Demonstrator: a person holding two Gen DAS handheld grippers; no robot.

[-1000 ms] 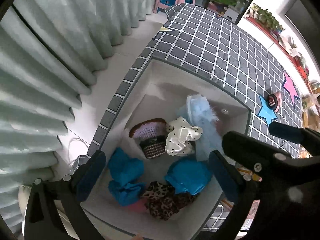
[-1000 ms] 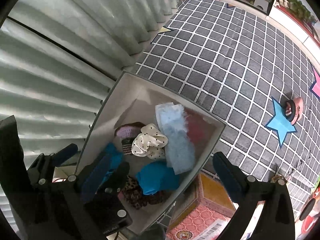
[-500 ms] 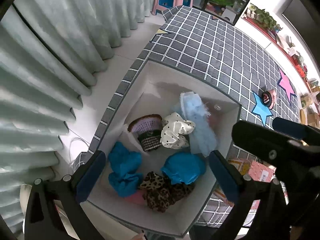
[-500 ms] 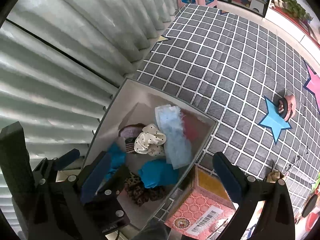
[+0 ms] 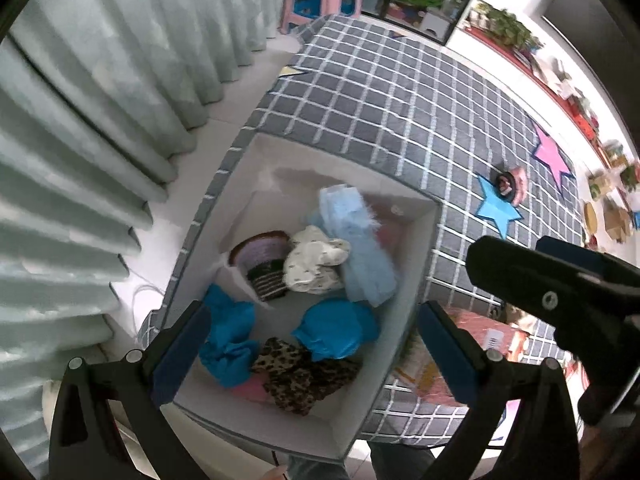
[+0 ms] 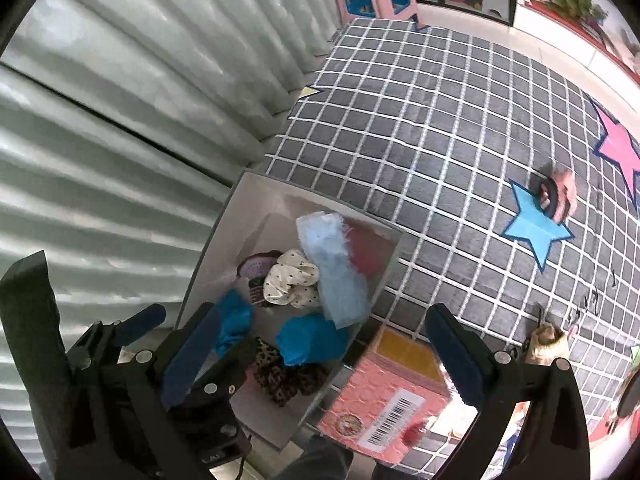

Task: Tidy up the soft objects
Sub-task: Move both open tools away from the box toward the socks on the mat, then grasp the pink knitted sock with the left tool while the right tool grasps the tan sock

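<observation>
Up above the box (image 5: 424, 264), both tools hang spread apart, left tool (image 5: 308, 344) and right tool (image 6: 320, 344) empty. Remaining pink scrunchie (image 6: 560, 196) lies at right on the checked surface (image 6: 420, 120); light, squashy, best pinched across its band.

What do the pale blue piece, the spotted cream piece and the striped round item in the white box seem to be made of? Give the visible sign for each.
Pale blue piece: probably fleece or plush; matte, with a fuzzy, frayed edge.
Spotted cream piece: apparently thin woven fabric, slightly glossy; it gathers into soft puffs.
Striped round item: likely knitted or crocheted yarn; ribbed rows show.
White box: stiff, smooth walls, perhaps board.
</observation>
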